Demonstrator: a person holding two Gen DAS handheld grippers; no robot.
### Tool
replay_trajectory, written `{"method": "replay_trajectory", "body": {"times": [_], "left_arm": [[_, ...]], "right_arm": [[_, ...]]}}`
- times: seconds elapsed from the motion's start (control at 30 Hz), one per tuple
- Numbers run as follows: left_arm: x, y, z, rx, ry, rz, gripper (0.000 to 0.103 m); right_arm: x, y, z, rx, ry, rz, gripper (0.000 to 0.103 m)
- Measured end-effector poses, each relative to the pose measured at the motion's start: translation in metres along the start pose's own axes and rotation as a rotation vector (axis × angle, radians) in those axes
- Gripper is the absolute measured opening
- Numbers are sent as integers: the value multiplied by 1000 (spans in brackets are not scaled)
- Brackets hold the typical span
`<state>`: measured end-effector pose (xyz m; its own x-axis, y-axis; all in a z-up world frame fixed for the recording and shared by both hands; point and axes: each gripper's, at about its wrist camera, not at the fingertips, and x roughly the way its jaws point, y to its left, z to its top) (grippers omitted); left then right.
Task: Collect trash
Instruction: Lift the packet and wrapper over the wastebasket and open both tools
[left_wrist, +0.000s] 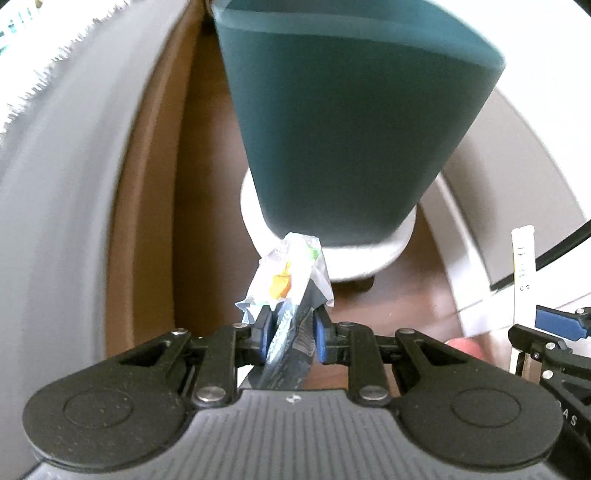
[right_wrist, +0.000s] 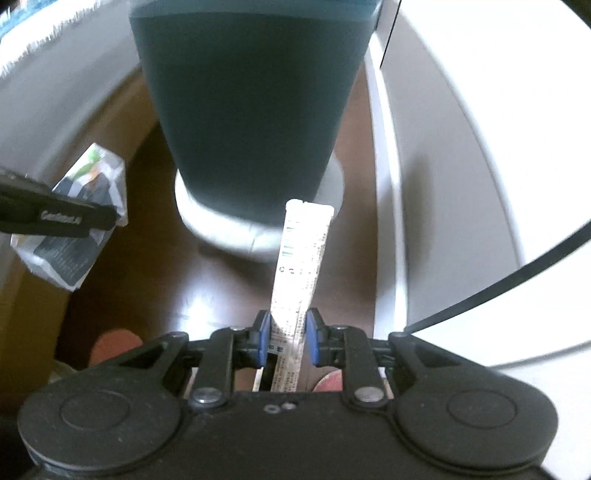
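Trash pieces: two, one in each gripper.
Crumpled wrapper (left_wrist: 286, 291): one, grey and white with orange and green print, pinched between the blue pads of the left gripper (left_wrist: 291, 332), sticking out ahead of the fingertips.
Stick packet (right_wrist: 301, 266): one, long, narrow, white, clamped upright between the right gripper (right_wrist: 286, 341) pads, most of it ahead of the tips.
Bin (left_wrist: 351, 122): one, teal, tapered, on a white round base (right_wrist: 207, 225), straight ahead of and below both tools.
Left gripper pose: pointing steeply down at the brown floor (left_wrist: 207, 184).
Right gripper pose: likewise steeply down, just right of the left tool.
Black cable (right_wrist: 517, 288): one, to the right.
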<state>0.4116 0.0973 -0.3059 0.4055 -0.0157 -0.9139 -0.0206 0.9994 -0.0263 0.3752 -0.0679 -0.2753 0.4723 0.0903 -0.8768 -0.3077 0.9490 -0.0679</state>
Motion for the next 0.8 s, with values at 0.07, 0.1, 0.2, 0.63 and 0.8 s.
{"method": "replay_trajectory", "body": {"times": [0.07,0.1,0.2,0.63,0.8], "left_arm": [[-25,-1,1,-11,-37,1,22],[-38,-3,3,-15,-57,3,22],[-69,-7,6,-28,-109,6,22],[-166,-5,89,-84,-317,-26,22],[-167,-10,131,-83,-357,-26,22]], "right_arm": [[-20,-4,4,7,-34,13,19],[-30,-4,7,7,-55,16,19],[-61,-8,19,10,-120,30,19],[-124,-24,103,-4,-380,12,19],[-114,-29,146,-5,-430,8,19]]}}
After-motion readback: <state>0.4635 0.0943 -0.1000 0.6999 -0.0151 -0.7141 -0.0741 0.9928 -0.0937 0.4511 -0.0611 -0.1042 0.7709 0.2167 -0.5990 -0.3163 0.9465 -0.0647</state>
